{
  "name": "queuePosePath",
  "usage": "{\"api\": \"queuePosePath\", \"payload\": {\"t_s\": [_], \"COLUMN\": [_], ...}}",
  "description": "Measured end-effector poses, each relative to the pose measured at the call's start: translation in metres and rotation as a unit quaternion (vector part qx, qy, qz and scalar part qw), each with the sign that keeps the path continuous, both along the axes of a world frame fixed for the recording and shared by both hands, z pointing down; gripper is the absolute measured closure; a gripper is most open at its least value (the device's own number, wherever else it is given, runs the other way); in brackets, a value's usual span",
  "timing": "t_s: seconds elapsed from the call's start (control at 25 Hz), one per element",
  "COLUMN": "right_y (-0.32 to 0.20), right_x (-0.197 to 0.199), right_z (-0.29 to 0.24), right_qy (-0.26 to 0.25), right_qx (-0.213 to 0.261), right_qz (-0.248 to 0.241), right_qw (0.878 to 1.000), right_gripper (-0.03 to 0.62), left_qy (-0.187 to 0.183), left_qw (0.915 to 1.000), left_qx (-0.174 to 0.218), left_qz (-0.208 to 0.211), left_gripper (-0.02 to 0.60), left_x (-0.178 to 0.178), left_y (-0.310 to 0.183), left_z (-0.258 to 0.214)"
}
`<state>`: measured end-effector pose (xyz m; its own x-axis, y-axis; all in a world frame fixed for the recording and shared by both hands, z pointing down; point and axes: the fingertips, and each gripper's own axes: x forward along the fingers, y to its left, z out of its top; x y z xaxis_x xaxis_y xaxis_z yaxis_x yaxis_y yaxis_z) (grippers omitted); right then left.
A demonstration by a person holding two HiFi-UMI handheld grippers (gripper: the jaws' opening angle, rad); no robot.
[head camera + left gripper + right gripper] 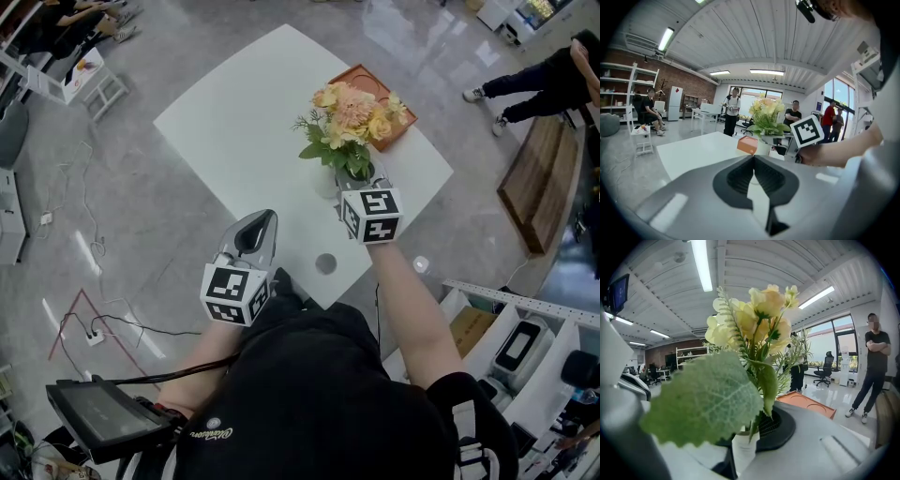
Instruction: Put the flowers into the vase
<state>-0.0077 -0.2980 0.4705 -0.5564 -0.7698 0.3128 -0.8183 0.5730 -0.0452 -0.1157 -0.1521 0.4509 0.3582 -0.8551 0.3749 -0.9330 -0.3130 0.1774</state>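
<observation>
Head view: a white bench (234, 122) stands on a grey floor, with an orange tray (361, 75) at its far corner. Just in front of the tray a small white vase (325, 180) stands upright on the bench, and a bunch of yellow and peach flowers (352, 112) with green leaves rises over it. The right tool (357, 178) reaches in from the near side, its tip under the leaves right beside the vase. The left tool (264, 218) hangs apart from the vase, over the near part of the bench. A small grey round thing (325, 263) lies on the bench between the two arms, near the edge.

The right gripper view shows the green stems passing between this tool's jaws, which are closed on them just above the vase mouth. The stems run down into that mouth; how deep they reach cannot be told. One big pale leaf (703, 397) hangs in front of the left jaw and covers most of it. A person (874, 366) with folded arms stands on the floor beyond the tray.

The left gripper view shows that tool's jaws closed together at the tips with nothing between them, aimed across the bench toward the vase and tray.
</observation>
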Motion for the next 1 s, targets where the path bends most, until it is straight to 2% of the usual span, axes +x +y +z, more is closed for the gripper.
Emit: {"api": "queuePosePath", "payload": {"t_s": [0.36, 0.68, 1.0], "right_y": [0.0035, 0.0022, 0.0019], "right_x": [-0.0016, -0.0005, 0.0015], "right_z": [-0.0004, -0.0014, -0.001], "right_qy": [0.033, 0.034, 0.042], "right_qx": [0.01, 0.011, 0.014], "right_qz": [-0.009, -0.009, -0.007], "right_qw": [0.999, 0.999, 0.999], "right_gripper": [0.534, 0.53, 0.496], "left_qy": [0.007, 0.007, 0.006], "left_qw": [1.0, 1.0, 1.0], "left_qx": [0.0, 0.001, 0.003], "left_qz": [0.003, 0.002, 0.002], "left_gripper": [0.574, 0.574, 0.574], "left_x": [0.0047, 0.0056, 0.0044], "left_y": [-0.0006, -0.0012, -0.0003], "left_z": [-0.0014, -0.0023, -0.0032]}}
